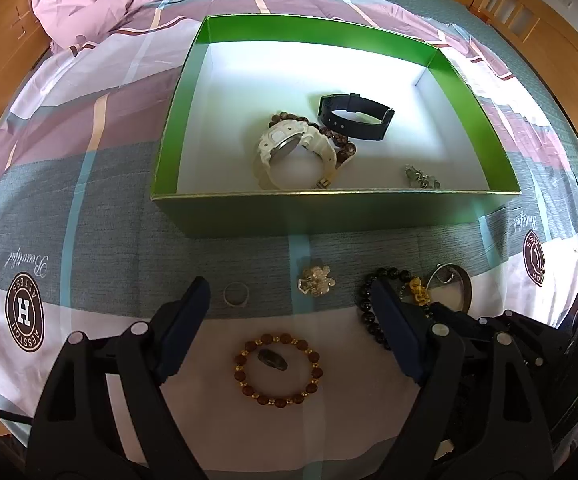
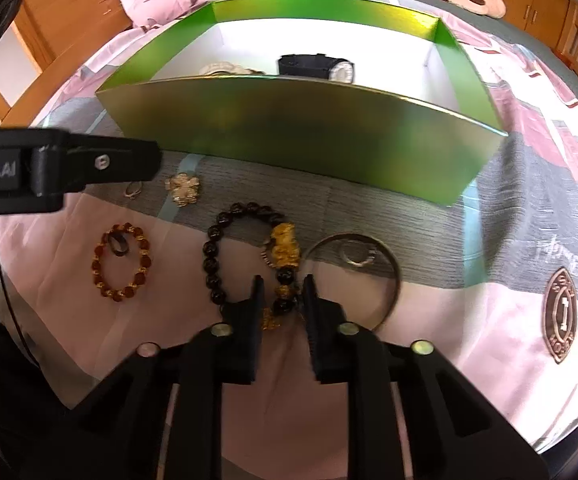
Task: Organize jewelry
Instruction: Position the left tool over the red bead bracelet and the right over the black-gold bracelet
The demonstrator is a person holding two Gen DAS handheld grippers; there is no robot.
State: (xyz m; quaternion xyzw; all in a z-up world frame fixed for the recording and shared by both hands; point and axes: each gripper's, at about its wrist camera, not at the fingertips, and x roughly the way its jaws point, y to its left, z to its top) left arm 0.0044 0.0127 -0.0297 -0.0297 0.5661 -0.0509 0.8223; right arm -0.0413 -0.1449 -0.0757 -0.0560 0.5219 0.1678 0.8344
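Here, black bead bracelet [image 2: 245, 256] flat, elongated toward box [image 2: 289, 148]

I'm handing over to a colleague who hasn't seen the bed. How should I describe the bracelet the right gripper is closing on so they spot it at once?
Find the green box on the bedspread; the loose pieces lie in front of its near wall. The black bead bracelet lies between the brown-and-gold bead bracelet and a thin metal bangle, with the right gripper closed on its beads. Only it has glossy black beads and a gold animal charm.

The bedsheet [image 1: 101, 184] carries a round badge [image 1: 24, 317] reading "AESSTOH" around an "H", with script "Beautiful" [image 1: 23, 265] above. At the right-wrist view's left edge, the left hand-held gripper [image 2: 61, 168] reads "obot.AI".
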